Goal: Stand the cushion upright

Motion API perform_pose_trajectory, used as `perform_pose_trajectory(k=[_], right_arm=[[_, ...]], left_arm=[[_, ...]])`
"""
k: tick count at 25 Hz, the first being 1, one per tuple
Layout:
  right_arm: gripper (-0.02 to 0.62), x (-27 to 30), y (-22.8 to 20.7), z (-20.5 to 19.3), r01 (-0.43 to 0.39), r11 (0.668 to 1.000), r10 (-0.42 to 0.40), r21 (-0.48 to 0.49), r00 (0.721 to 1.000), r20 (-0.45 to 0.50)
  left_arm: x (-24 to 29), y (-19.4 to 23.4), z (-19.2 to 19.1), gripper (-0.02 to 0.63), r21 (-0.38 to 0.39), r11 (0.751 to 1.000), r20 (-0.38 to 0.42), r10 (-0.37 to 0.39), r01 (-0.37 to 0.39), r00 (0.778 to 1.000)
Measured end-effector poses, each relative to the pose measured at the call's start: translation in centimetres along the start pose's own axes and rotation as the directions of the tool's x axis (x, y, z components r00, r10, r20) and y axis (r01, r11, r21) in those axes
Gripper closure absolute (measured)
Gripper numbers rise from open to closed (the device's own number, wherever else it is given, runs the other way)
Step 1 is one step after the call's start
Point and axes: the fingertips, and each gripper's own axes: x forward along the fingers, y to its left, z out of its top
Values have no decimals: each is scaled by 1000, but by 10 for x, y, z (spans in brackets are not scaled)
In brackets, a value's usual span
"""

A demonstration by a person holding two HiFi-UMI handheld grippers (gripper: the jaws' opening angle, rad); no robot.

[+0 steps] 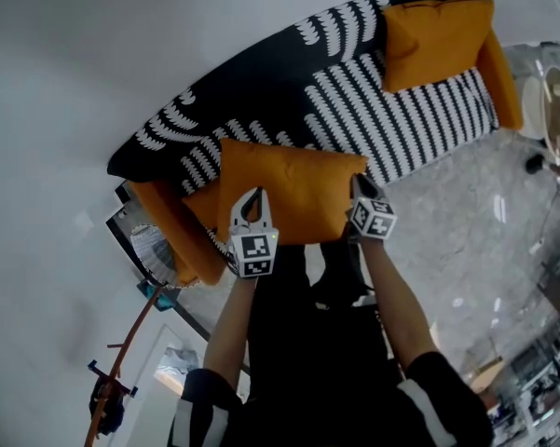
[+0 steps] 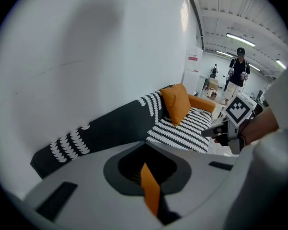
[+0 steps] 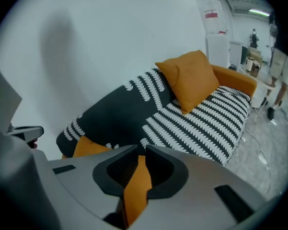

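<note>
The orange cushion (image 1: 289, 189) is over the left part of the black-and-white sofa's seat (image 1: 354, 110); both grippers are at its near edge. My left gripper (image 1: 252, 196) is shut on a thin fold of the orange fabric (image 2: 151, 190), which shows between the jaws in the left gripper view, by my left gripper (image 2: 146, 164). My right gripper (image 1: 359, 186) is at the cushion's right corner. In the right gripper view its jaws stand slightly apart at my right gripper (image 3: 140, 152), and the orange fabric (image 3: 136, 190) still lies between them.
A second orange cushion (image 1: 436, 40) leans upright against the sofa back at the far right end. Orange armrests close both sofa ends (image 1: 172, 226). A marble floor (image 1: 475, 222) lies to the right, with a round side table (image 1: 550, 101). A person (image 2: 238, 73) stands far off.
</note>
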Motion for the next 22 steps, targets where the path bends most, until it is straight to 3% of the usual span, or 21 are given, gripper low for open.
perform_pose_trajectory(k=[5,10,12,19,22], right_arm=[[508,24,-17,-22,14,1000,-13,12,996,-86],[489,40,-23,-45,22,1000,-21,4,992,-126],[483,40,-24,-61,25,1000,-23,10,989,-146],[472,62,-33,-84,63,997,-57,34,986,-160],[453,76,-47,-114,81,992,-59,99,977,-203]], left_arm=[[25,5,-33,615,-39,999,-78,-11,8,997],[41,11,-61,615,-71,997,-105,-13,6,994],[42,12,-75,549,-76,997,-133,-21,11,991],[63,26,-117,487,-74,997,-237,-15,-3,971],[71,32,-135,463,-87,996,-266,-7,-17,964]])
